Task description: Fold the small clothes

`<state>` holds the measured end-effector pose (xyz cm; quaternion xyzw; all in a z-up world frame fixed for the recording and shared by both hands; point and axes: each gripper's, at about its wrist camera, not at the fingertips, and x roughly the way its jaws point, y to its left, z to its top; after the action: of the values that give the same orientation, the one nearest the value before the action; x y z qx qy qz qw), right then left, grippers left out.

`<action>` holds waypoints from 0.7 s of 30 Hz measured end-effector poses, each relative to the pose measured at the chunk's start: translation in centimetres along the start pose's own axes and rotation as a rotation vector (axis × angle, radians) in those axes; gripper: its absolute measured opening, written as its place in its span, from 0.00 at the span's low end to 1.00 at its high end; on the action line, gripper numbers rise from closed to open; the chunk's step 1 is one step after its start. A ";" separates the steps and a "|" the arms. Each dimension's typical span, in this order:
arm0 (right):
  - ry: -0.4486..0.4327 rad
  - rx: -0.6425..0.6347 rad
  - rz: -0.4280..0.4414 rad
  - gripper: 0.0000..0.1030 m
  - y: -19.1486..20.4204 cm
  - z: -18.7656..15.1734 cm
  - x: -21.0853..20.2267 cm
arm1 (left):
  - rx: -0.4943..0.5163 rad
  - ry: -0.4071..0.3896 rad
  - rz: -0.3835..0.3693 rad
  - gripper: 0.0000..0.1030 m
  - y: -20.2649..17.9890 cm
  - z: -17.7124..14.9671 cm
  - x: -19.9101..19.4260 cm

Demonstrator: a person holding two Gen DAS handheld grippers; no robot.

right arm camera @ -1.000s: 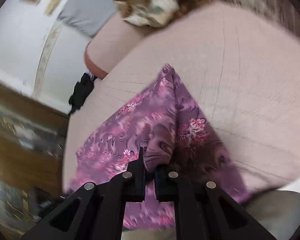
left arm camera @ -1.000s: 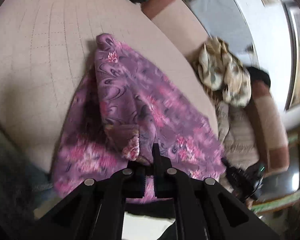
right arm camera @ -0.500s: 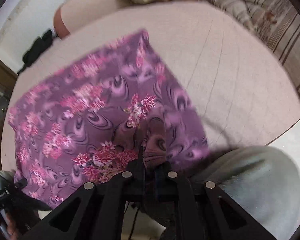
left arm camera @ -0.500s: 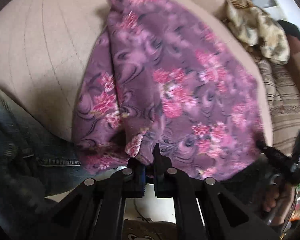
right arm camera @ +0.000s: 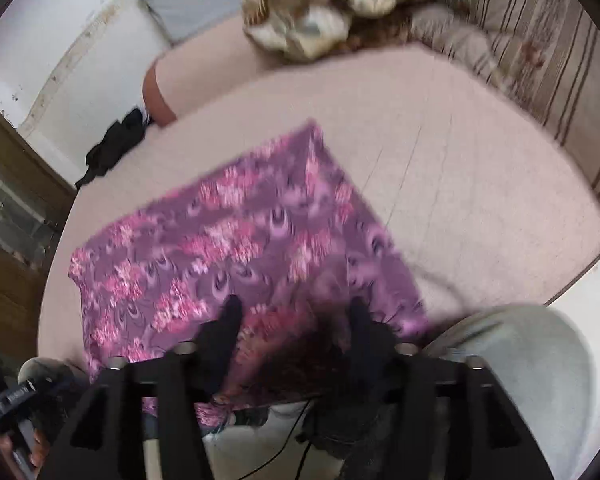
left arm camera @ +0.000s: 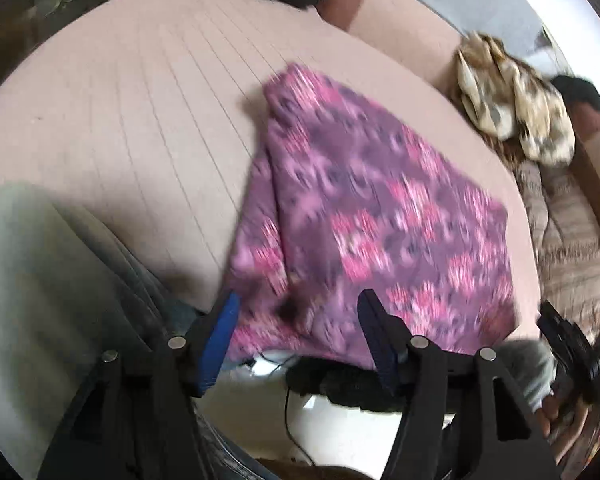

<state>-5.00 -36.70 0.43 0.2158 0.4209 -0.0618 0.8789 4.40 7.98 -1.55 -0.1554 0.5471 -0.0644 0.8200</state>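
A purple garment with pink flowers (left arm camera: 380, 216) lies spread on the pink bed (left arm camera: 140, 100), its near edge hanging over the bed's front edge. In the right wrist view the garment (right arm camera: 236, 240) lies flat too. My left gripper (left arm camera: 296, 308) is open just above the garment's near edge and holds nothing. My right gripper (right arm camera: 294, 312) is open over the garment's near right corner and holds nothing. The other gripper shows at the lower right of the left wrist view (left arm camera: 568, 344).
A crumpled beige patterned cloth (left arm camera: 512, 104) lies at the back of the bed, also in the right wrist view (right arm camera: 332, 8). A black item (right arm camera: 116, 148) lies at the bed's far corner. A striped blanket (right arm camera: 540, 48) runs along the right. My grey-sleeved arm (left arm camera: 28, 300) is near.
Both grippers have opened and let go of the garment. It now lies flat on the bed. Both grippers have pulled back a little toward the bed's front edge.
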 end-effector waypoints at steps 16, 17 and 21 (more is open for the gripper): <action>0.139 -0.188 0.438 0.72 14.0 4.1 3.4 | -0.054 0.137 -0.039 0.75 3.3 1.5 7.0; 0.165 -0.202 0.454 0.72 15.2 4.1 4.4 | -0.063 0.167 -0.063 0.75 3.6 1.1 7.4; 0.280 -0.227 0.536 0.72 19.5 4.0 8.2 | -0.077 0.193 -0.178 0.75 3.5 0.3 7.4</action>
<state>8.76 -20.30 2.70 0.2260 0.4700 0.2492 0.8160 7.37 9.30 -9.10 -0.2280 0.6094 -0.1306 0.7481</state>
